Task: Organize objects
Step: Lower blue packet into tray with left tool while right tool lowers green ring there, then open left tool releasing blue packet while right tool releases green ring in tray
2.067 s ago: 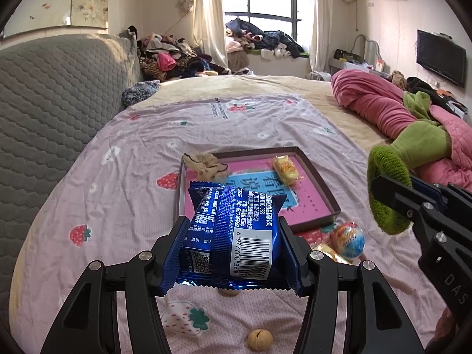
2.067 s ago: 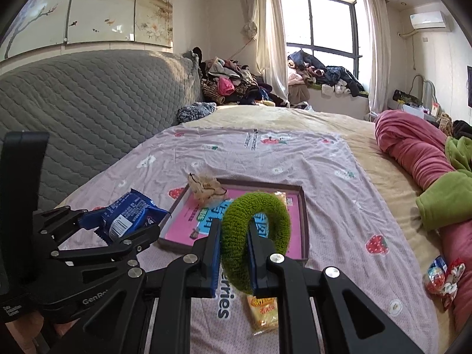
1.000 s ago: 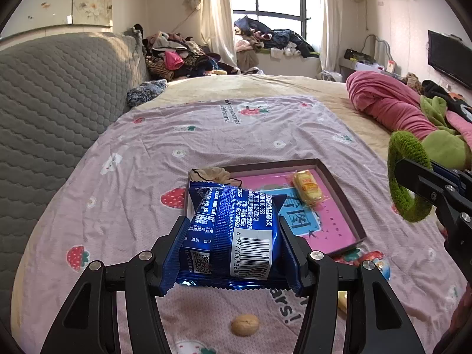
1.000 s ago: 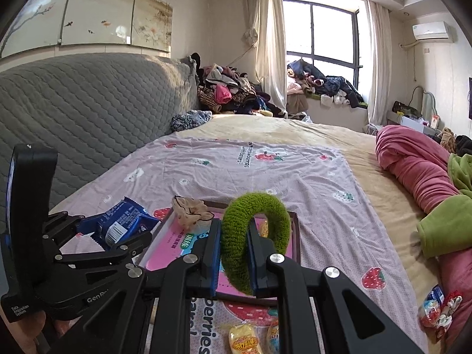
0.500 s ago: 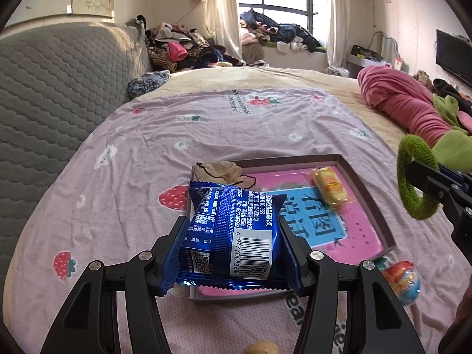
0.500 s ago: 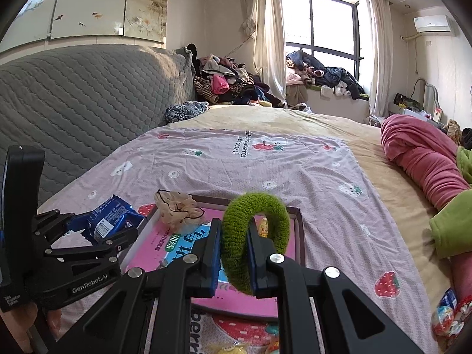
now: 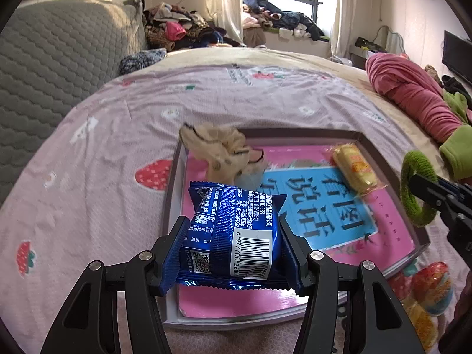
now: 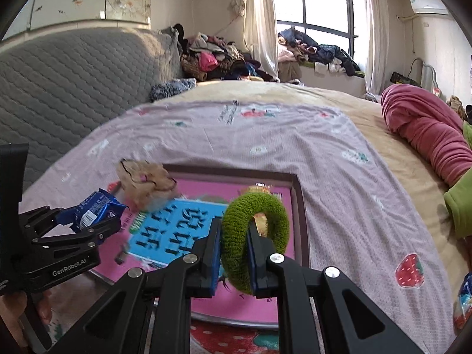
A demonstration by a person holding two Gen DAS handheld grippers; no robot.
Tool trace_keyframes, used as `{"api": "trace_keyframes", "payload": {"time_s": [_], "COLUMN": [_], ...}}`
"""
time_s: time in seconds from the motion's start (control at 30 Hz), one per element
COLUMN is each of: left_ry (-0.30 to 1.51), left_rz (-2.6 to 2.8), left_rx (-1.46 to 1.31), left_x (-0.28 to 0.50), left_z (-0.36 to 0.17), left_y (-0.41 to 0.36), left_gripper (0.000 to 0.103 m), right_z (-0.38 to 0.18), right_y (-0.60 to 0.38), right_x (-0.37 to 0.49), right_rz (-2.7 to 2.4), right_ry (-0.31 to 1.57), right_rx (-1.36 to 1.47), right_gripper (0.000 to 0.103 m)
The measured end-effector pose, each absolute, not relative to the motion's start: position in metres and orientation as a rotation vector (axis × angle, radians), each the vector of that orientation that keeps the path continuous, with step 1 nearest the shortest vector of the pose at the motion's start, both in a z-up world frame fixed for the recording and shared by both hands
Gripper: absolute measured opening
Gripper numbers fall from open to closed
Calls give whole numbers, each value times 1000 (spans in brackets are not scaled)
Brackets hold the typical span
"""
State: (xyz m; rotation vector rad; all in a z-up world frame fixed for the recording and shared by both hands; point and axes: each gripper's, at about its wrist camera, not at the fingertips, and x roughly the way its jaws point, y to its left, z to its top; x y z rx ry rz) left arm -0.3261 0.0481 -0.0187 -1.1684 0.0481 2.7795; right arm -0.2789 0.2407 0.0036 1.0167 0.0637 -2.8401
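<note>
My left gripper point(image 7: 234, 237) is shut on a blue snack packet point(image 7: 236, 233) and holds it over the near left part of a pink tray point(image 7: 389, 227). The packet also shows in the right wrist view point(image 8: 91, 209). My right gripper point(image 8: 234, 243) is shut on a green scrunchie point(image 8: 256, 230), held over the tray's right side point(image 8: 298, 194); the scrunchie also shows in the left wrist view point(image 7: 413, 188). In the tray lie a beige scrunchie point(image 7: 221, 153) at the far left corner and a yellow wrapped snack point(image 7: 354, 171) at the far right.
The tray lies on a pink strawberry-print bedsheet point(image 7: 118, 135). Colourful wrapped sweets point(image 7: 430, 283) lie right of the tray's near corner. A grey quilted headboard point(image 8: 73, 73) stands on the left. A pink blanket point(image 8: 427, 135) and green cloth point(image 7: 457, 150) lie on the right.
Both grippers have moved forward and down toward the tray, which now looks larger and closer. The blue packet and the green scrunchie now hang over the tray. Both grips are unchanged.
</note>
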Motion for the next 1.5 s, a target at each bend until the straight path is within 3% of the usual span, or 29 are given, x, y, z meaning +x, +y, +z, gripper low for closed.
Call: {"api": "trace_keyframes", "payload": {"time_s": [0.23,1.23,1.37,1.5], "left_ry": [76,112,127,141], "left_rz": [2767,2719,2723,2728], "left_rx": [-1203,-1317,-1321,-1329], "left_x": [-333,-340,-339,-338], "left_z": [-33,-56,-57,-56], "left_y": [51,54,55,56], "left_gripper": [60,61,68,75], "right_z": [-15,-43,-47,-46], "right_y": [231,235,234,234], "right_x": [-295,-309,-310,-310], "right_rz": [-2818,-2738,-2730,-2743], "right_ry": [151,167,178,178], "right_rx": [1107,1313,1345,1335], "right_gripper": [16,16,24,43]}}
